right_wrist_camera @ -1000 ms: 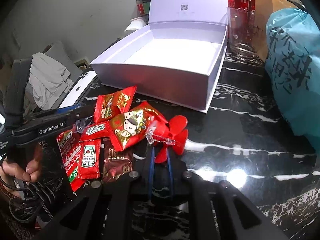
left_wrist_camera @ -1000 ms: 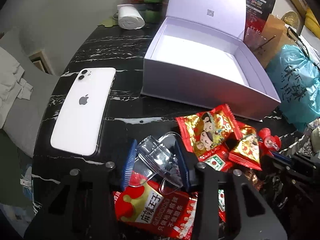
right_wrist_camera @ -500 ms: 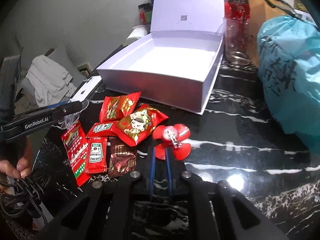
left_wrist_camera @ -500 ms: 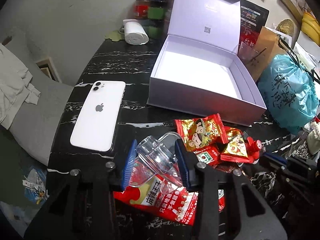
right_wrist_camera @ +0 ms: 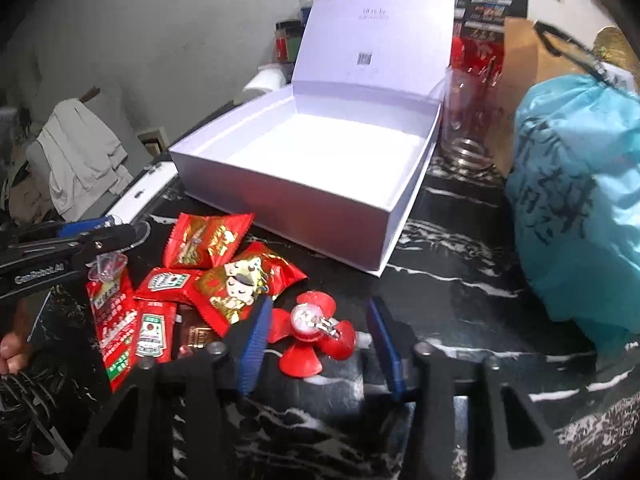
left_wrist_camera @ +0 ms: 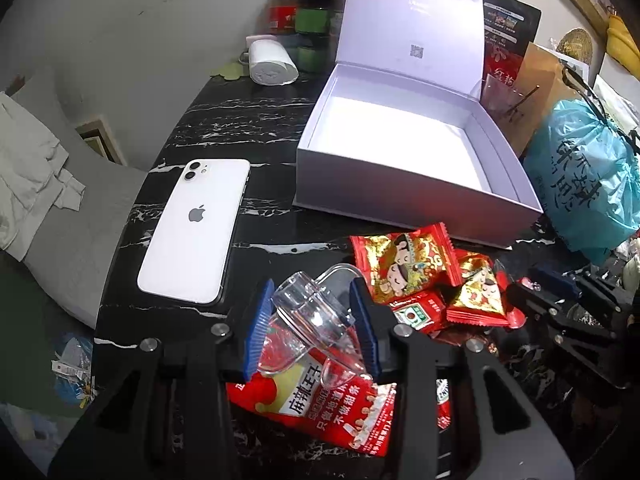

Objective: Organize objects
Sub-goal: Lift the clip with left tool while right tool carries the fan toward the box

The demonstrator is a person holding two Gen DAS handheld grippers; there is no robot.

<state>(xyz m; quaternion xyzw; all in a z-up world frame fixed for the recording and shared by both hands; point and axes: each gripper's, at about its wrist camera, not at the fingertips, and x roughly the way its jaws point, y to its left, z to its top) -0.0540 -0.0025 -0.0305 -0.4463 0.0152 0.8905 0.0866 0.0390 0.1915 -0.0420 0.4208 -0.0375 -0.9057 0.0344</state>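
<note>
Phone (left_wrist_camera: 194, 232) left of box (left_wrist_camera: 404, 196); snack packets (left_wrist_camera: 404, 264) before box.

Your two cameras looked forward, close above the snack packets (left_wrist_camera: 404, 268) (right_wrist_camera: 208, 240); both saw the open white box (left_wrist_camera: 404, 200) (right_wrist_camera: 288, 196).

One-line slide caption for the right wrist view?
Right gripper open around a red flower-shaped toy, snack packets beside it, open white box behind.

snack packets (left_wrist_camera: 320, 412) partly under left gripper | phone (right_wrist_camera: 140, 196) half hidden (behind box)
</note>
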